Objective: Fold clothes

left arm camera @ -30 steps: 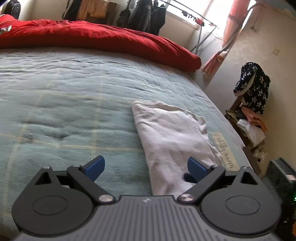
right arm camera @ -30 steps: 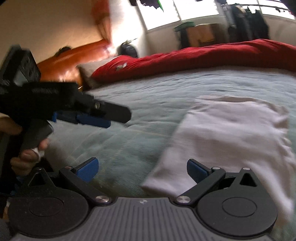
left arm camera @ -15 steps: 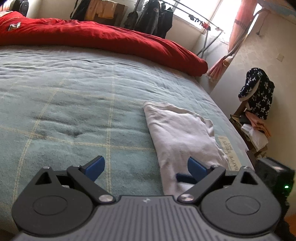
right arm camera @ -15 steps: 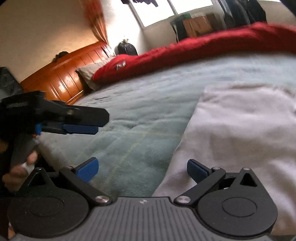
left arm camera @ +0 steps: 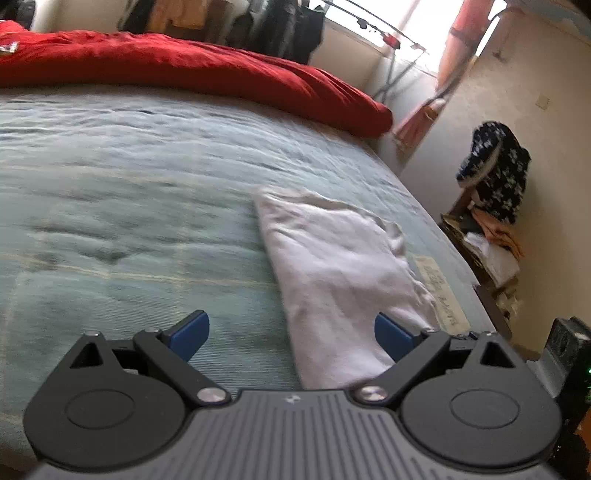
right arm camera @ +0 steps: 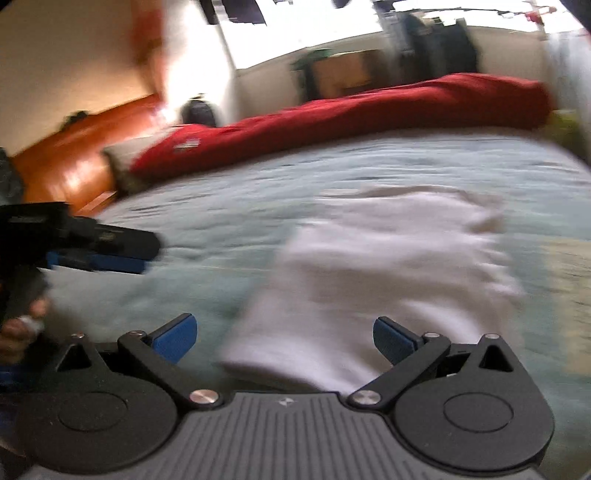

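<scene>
**White garment lies folded on the bed, both grippers spread and empty**

A white garment [left arm camera: 343, 273] lies folded into a long strip on the pale green bedspread [left arm camera: 129, 206], toward the bed's right edge as seen from the left wrist camera. Its near end reaches down to the camera housing, and its far end is rumpled.

The left gripper [left arm camera: 291, 332] hovers above the near end of the garment with its blue pads spread wide and nothing between them. One pad [left arm camera: 391, 336] stands over the white cloth, the other over the bare bedspread; whether either touches the fabric cannot be told.

The right gripper [right arm camera: 282, 334] is likewise released, its jaws wide apart and empty, pointing across the near end of the garment [right arm camera: 388, 273]. This view is heavily blurred. At its left edge the left gripper [right arm camera: 110, 254] appears from the side, held in a hand [right arm camera: 22, 325] and raised over the bedspread, well apart from the cloth.

A red duvet [left arm camera: 184, 70] is bunched along the far side of the bed. Beyond it, dark clothes [left arm camera: 291, 29] hang by the window. By the wall beside the bed, a dark patterned garment [left arm camera: 498, 181] drapes over a pile of things.
</scene>
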Tool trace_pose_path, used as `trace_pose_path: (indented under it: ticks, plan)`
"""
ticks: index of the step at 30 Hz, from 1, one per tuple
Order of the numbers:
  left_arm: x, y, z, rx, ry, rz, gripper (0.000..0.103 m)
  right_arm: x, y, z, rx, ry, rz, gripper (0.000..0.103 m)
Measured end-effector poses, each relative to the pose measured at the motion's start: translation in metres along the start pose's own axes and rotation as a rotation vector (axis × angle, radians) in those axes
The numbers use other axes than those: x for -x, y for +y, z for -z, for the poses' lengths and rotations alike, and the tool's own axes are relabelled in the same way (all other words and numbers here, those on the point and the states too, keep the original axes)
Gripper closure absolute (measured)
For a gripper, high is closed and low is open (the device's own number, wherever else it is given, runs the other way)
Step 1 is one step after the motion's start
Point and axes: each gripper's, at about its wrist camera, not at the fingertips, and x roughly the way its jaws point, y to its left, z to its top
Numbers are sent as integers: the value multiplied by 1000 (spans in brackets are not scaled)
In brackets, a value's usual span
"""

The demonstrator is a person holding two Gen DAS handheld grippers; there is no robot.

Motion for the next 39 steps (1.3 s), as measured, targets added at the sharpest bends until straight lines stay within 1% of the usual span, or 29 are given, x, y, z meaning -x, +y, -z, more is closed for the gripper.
trace_pose_path:
  ticks: [2, 3, 4, 6, 7, 9, 11, 13, 14, 17, 19, 22, 23, 24, 26, 28, 30, 33, 37, 39]
  plan:
    - [-6, -7, 1, -13, 15, 12, 7, 2, -17, 10, -28, 34, 55, 0]
    - [-8, -10, 1, -20, 22, 17, 7, 3, -26, 18, -52, 59, 71, 0]
    - [-11, -13, 2, -28, 28, 21, 7, 6, -32, 23, -74, 65, 68, 0]
    - [-16, -17, 2, -38, 45, 23, 7, 13, -38, 27, -101, 45, 39, 0]
    - [-18, -18, 2, -40, 50, 17, 7, 16, -38, 24, -102, 30, 39, 0]
    - [-21, -21, 2, -44, 58, 5, 7, 19, -37, 13, -87, -25, 61, 0]
    - [-21, -22, 2, -48, 63, 2, 7, 17, -39, 1, -78, -65, 51, 0]
    - [-21, -23, 2, -52, 69, -2, 7, 6, -42, -7, -78, -71, 59, 0]
    - [-21, -21, 2, -50, 72, -9, 7, -1, -46, -9, -81, -62, 78, 0]
    - [-23, -15, 2, -44, 82, -26, 7, -13, -60, -2, -116, -8, 124, 0]
    - [-27, -11, -1, -39, 92, -39, 7, -8, -70, 4, -137, -15, 132, 0]
    - [-35, -7, -6, -34, 100, -57, 7, 5, -85, -3, -205, -60, 106, 0]
    - [-37, -7, -8, -30, 94, -56, 7, 10, -87, -8, -212, -88, 100, 0]
    - [-39, -7, -10, -25, 91, -47, 7, 12, -88, -15, -212, -116, 86, 0]
    - [-42, -7, -14, -15, 88, -24, 7, 10, -88, -29, -204, -137, 39, 0]
    - [-47, -6, -17, -8, 91, -8, 7, -4, -89, -40, -202, -126, -12, 0]
    - [-52, -5, -20, -2, 96, -4, 7, -18, -92, -43, -216, -98, -50, 0]
    - [-60, -2, -22, 4, 111, -7, 7, -36, -99, -38, -239, -38, -55, 0]
    - [-70, 1, -29, 15, 117, 13, 7, -22, -105, -34, -250, -59, -82, 0]
    - [-75, 3, -32, 20, 120, 23, 7, -14, -109, -38, -257, -76, -68, 0]
